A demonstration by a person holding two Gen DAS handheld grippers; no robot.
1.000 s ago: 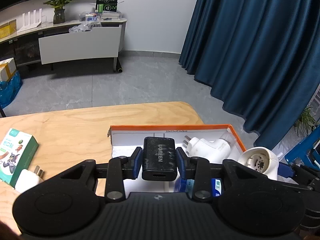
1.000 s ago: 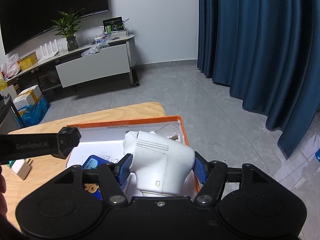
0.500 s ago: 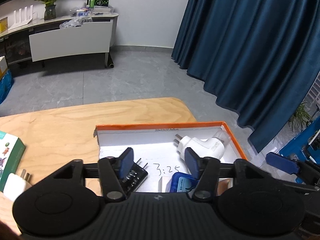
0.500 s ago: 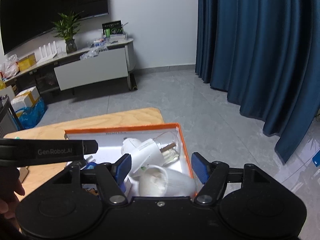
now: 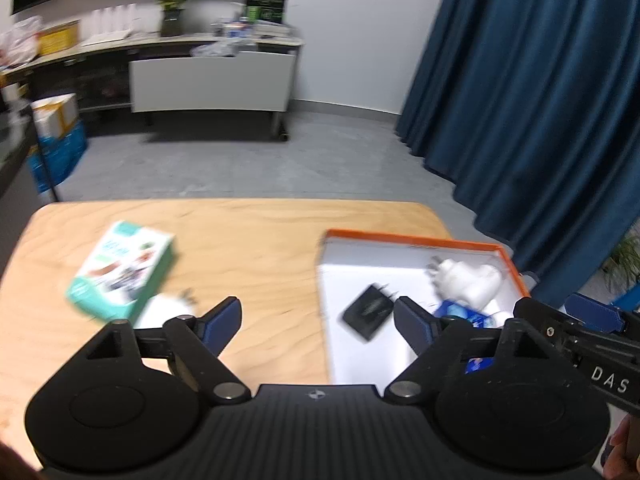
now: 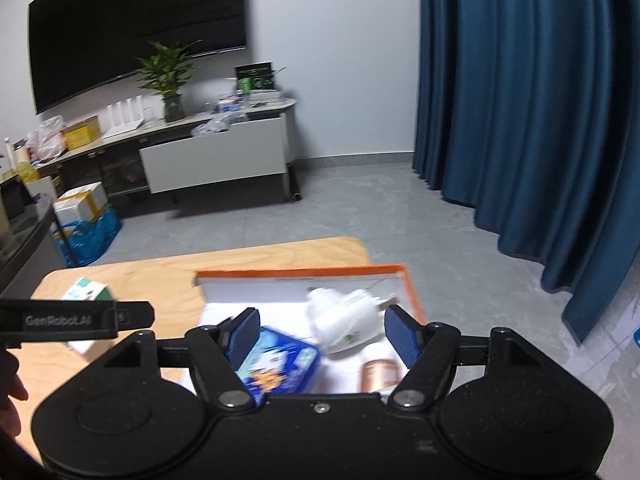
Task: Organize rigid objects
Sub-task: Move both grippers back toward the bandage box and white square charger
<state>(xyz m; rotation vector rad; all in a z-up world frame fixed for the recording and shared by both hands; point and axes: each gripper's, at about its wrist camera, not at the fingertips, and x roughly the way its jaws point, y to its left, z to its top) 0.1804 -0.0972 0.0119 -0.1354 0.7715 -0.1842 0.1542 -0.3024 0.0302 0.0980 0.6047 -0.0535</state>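
Note:
An orange-rimmed white box (image 5: 416, 238) sits at the right end of the wooden table (image 5: 248, 240). In it lie a black charger (image 5: 366, 312), a white plug adapter (image 5: 466, 278), a blue tin (image 6: 278, 358) and a copper-coloured item (image 6: 378, 374). A green and white carton (image 5: 122, 274) lies on the table at the left, with a small white plug (image 5: 166, 308) beside it. My left gripper (image 5: 318, 318) is open and empty above the table, left of the box. My right gripper (image 6: 322, 330) is open and empty above the box.
The table's far edge drops to a grey floor. Blue curtains (image 6: 520, 100) hang at the right. A low cabinet (image 6: 216, 158) with a plant and clutter stands by the far wall. The left gripper's body (image 6: 68, 320) shows in the right wrist view.
Both grippers opened: the black charger and the white adapter dropped into the box. Both have since pulled back and up; the left one swung left toward the carton.

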